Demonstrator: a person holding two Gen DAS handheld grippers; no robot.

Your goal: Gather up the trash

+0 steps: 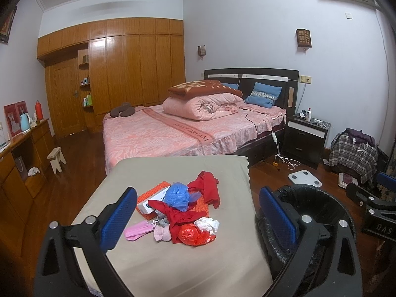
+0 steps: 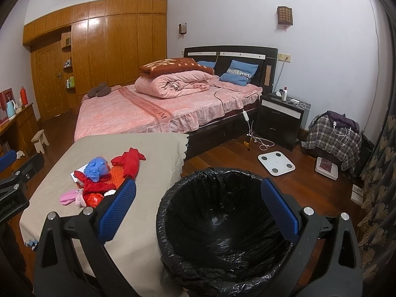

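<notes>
Both grippers — left gripper (image 1: 198,219), right gripper (image 2: 198,210) — gape wide, holding nothing. Trash lies heaped on the beige-covered table (image 1: 173,259) just left of the black-lined bin (image 2: 222,222): blue bag (image 1: 177,196), red bag (image 1: 191,234), white tissue (image 1: 208,224). Collecting seems not yet begun — next, probably close on one piece.

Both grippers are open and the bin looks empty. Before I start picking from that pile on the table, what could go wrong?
1. The trash is tangled with keepers: the blue plastic bag and red plastic bag lie on and against the red garment, so a grab may drag the clothing along.
2. The white box is half buried under the pile and might shift when the bags are pulled.
3. The lined trash bin stands off the table's edge, so a loose, light bag could fall short onto the floor.
</notes>
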